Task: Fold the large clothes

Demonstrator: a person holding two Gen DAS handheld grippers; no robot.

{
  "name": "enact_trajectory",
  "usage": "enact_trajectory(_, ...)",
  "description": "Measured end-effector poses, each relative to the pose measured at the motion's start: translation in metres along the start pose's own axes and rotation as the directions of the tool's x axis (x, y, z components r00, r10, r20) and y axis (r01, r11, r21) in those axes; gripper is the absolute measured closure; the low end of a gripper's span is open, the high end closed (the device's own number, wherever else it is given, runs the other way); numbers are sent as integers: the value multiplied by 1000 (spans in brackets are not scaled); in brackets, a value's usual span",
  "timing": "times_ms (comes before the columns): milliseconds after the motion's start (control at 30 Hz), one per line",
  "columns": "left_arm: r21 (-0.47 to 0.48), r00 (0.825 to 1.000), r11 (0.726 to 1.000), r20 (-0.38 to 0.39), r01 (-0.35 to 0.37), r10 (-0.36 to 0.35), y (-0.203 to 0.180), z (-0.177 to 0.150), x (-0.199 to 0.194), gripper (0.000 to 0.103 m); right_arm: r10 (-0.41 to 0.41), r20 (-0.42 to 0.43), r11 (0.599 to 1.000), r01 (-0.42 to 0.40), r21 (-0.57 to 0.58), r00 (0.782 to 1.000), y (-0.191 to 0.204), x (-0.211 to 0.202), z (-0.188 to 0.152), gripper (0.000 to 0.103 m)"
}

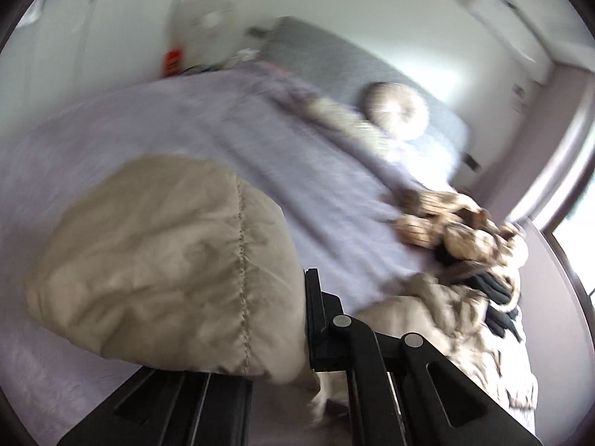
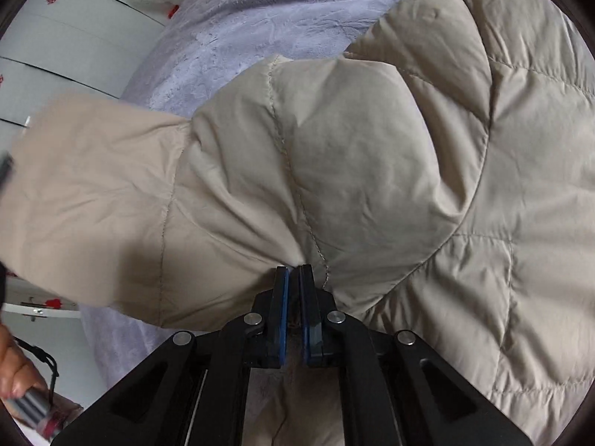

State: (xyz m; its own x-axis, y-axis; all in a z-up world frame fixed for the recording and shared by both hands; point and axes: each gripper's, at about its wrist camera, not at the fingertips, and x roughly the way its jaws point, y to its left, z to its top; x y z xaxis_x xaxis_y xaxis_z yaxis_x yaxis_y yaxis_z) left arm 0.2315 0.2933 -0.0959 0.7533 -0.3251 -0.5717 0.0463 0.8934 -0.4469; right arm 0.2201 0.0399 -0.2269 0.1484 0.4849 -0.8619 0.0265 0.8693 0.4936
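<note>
Here, my right gripper [image 2: 293, 271] pinches a fold of the beige quilted coat [image 2: 372, 171], its blue-padded jaws nearly together on the fabric at six o'clock in the right wrist view, while the coat billows from nine o'clock across to three over the lavender bedspread [image 2: 260, 18]. In the blurred left wrist view the same coat [image 1: 167, 260] bulges at eight o'clock against my left gripper [image 1: 310, 319]; only one finger shows, so I cannot tell whether those jaws grip it. A round cushion [image 1: 396, 109] sits at one o'clock, a heap of other clothes [image 1: 465, 230] at three. To fold well, I judge I should keep both holds level, carry the padded panel over evenly, and lay it down without trapping air
</note>
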Motion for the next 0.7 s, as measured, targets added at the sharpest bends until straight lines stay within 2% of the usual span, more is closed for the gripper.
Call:
enact_trajectory(100,75,996,993,-20,91,-90,-60,1,5,95,5,51,999,-7,35,999,-12,-32,-9,97)
enact_trajectory(167,143,991,980,-44,135,-130,-100,-9,8,95,6,88,998,-11,56,996,-27,-63,-21,97)
enact_trajectory(267,275,981,943,-96,186,-165,-171,-37,22,95,-41,152,991,20,132,987,-68,-111,-40,97)
enact_trajectory(333,339,968,911,-167,234,-187,-218,-65,43,95,-105,184,979,69,189,977,-102,-141,-55,97)
enact_trajectory(367,383,964,892,-201,240,-173,-239,-84,52,95,-144,194,970,100,221,970,-121,-155,-65,97)
enact_trajectory(433,484,963,849,-253,213,-97,-273,-121,74,95,-231,197,948,174,266,953,-157,-179,-82,97)
enact_trajectory(467,548,956,814,-291,193,-30,-291,-148,90,95,-262,193,939,203,279,946,-168,-186,-88,97)
enact_trajectory(500,575,946,795,-326,195,3,-302,-166,101,95,-295,185,927,233,294,937,-182,-193,-96,97)
enact_trajectory(567,601,916,771,-396,212,57,-315,-199,117,95,-316,176,912,248,325,932,-204,-202,-108,97)
enact_trajectory(600,610,909,764,-410,210,78,-316,-210,121,95,-318,176,908,246,339,931,-213,-205,-112,97)
enact_trajectory(700,650,918,741,-377,168,123,-318,-223,114,92,-319,196,903,235,359,927,-225,-210,-116,97)
